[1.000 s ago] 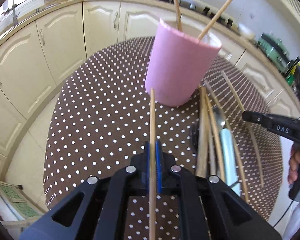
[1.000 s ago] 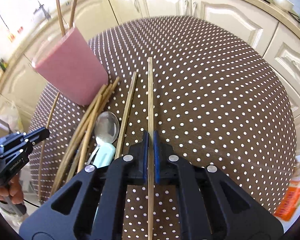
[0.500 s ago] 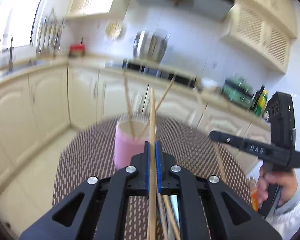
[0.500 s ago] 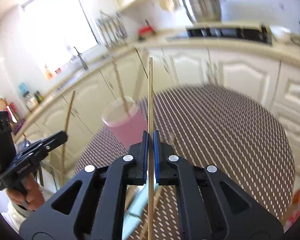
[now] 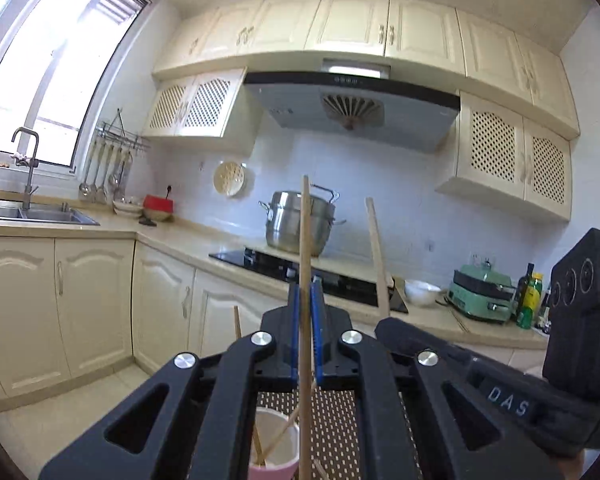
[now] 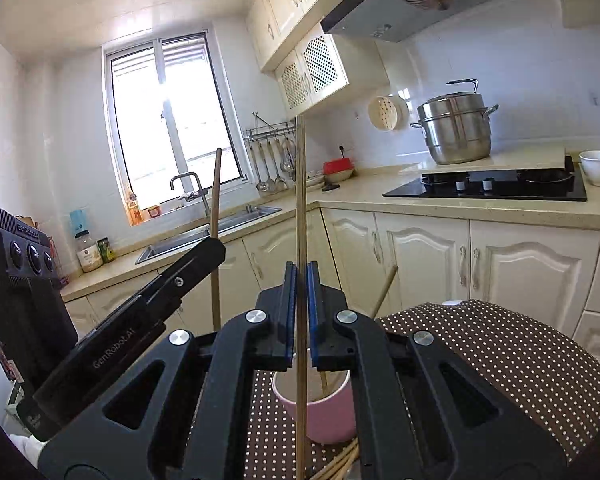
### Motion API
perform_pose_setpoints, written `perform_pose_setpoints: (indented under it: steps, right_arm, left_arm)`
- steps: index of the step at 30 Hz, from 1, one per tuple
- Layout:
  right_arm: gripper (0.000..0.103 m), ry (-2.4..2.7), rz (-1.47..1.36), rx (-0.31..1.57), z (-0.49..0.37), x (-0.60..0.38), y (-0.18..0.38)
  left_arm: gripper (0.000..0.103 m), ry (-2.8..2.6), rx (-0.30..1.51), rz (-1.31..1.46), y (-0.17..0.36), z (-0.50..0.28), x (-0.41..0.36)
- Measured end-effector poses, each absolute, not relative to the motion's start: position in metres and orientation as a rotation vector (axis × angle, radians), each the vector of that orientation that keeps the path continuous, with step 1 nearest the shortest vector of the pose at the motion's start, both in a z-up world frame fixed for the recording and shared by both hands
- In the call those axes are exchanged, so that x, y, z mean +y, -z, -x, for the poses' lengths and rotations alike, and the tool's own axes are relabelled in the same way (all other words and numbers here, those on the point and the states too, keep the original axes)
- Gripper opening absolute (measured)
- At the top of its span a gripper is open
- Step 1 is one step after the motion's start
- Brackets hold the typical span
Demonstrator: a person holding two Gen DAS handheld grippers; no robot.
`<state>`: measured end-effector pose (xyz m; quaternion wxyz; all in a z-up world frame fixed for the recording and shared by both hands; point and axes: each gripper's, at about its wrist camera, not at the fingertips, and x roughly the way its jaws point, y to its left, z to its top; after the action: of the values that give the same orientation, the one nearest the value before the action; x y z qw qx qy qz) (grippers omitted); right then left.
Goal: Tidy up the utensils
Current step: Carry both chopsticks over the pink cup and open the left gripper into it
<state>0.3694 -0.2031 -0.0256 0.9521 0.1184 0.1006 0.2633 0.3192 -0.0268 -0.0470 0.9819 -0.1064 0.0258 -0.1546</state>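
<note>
My left gripper [image 5: 306, 284] is shut on a wooden chopstick [image 5: 305, 240] and holds it upright above the pink cup [image 5: 274, 446], which holds two chopsticks. My right gripper [image 6: 301, 270] is shut on another wooden chopstick [image 6: 300, 200], also upright, with the pink cup [image 6: 324, 412] just below and behind its fingers. The right gripper [image 5: 384, 322] shows at the right of the left wrist view with its chopstick [image 5: 377, 252]. The left gripper [image 6: 216, 246] shows at the left of the right wrist view with its chopstick [image 6: 216, 216].
The cup stands on a round table with a brown dotted cloth [image 6: 500, 360]. Several chopsticks [image 6: 340, 464] lie on the table in front of the cup. Kitchen cabinets [image 6: 420, 256], a hob with a steel pot [image 6: 456, 128] and a sink [image 5: 28, 212] lie behind.
Both grippers have tilted from pointing down at the table to level, turning their chopsticks upright, and have come close together over the pink cup.
</note>
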Motion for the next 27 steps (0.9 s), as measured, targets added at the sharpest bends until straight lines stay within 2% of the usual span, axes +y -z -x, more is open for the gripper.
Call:
perform_pose_setpoints:
  steps: [7, 12, 27]
  right_arm:
    - [0.006, -0.527, -0.286, 0.125, -0.388, -0.196, 0.024]
    - [0.006, -0.505, -0.305, 0.092, -0.407, -0.195, 0.026]
    - [0.006, -0.479, -0.269, 0.138, -0.425, -0.177, 0.060]
  left_arm:
    - [0.006, 0.240, -0.072, 0.244, 0.049, -0.343, -0.020]
    - [0.006, 0.197, -0.097, 0.233, 0.061, -0.362, -0.021]
    - [0.006, 0.215, 0.063, 0.219, 0.104, -0.377, -0.010]
